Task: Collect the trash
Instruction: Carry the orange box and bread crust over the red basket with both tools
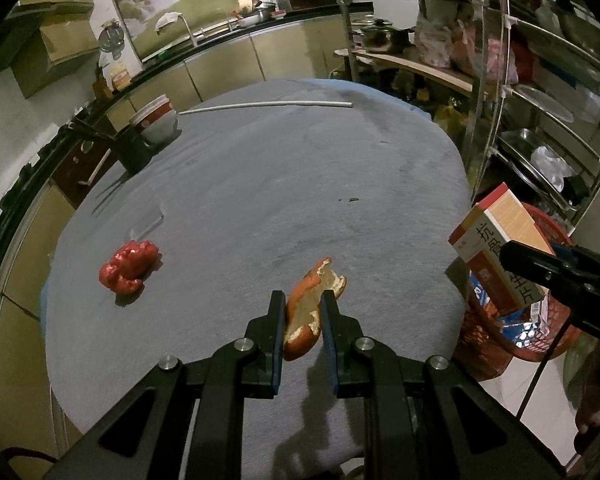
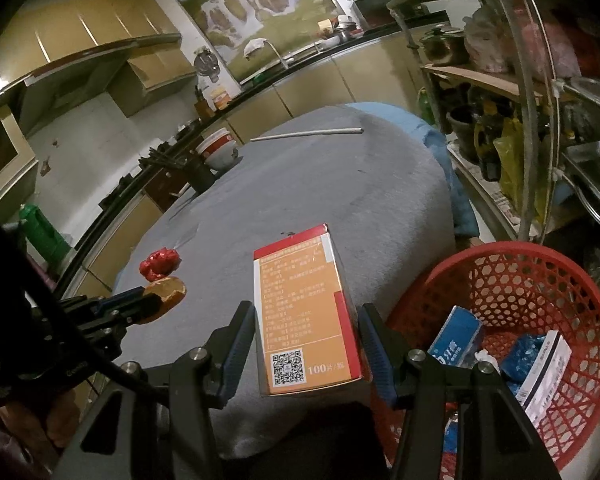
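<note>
The collecting is about half done, I judge. The red plastic basket (image 2: 512, 280), standing off the right edge of the table (image 1: 260, 184), already holds some blue packets (image 2: 458, 338) and a white box (image 2: 548, 372).

Two more pieces are lifted now. The left gripper (image 1: 302, 300) is clenched on a piece of orange peel (image 1: 312, 304), near the front edge of the grey cloth. The right gripper (image 2: 306, 320) grasps an orange and red medicine box (image 2: 304, 316) by its two sides, near the right edge and just beside the basket, not yet above it.

Left on the table is a crumpled red wrapper (image 1: 130, 266), near the left edge. A paper bowl (image 1: 154, 118) and a white stick (image 1: 266, 106) lie at the far side; whether they are trash I cannot tell.

The peel is curved, with pale inside and torn edges. The box is long, printed with text and a square code.
</note>
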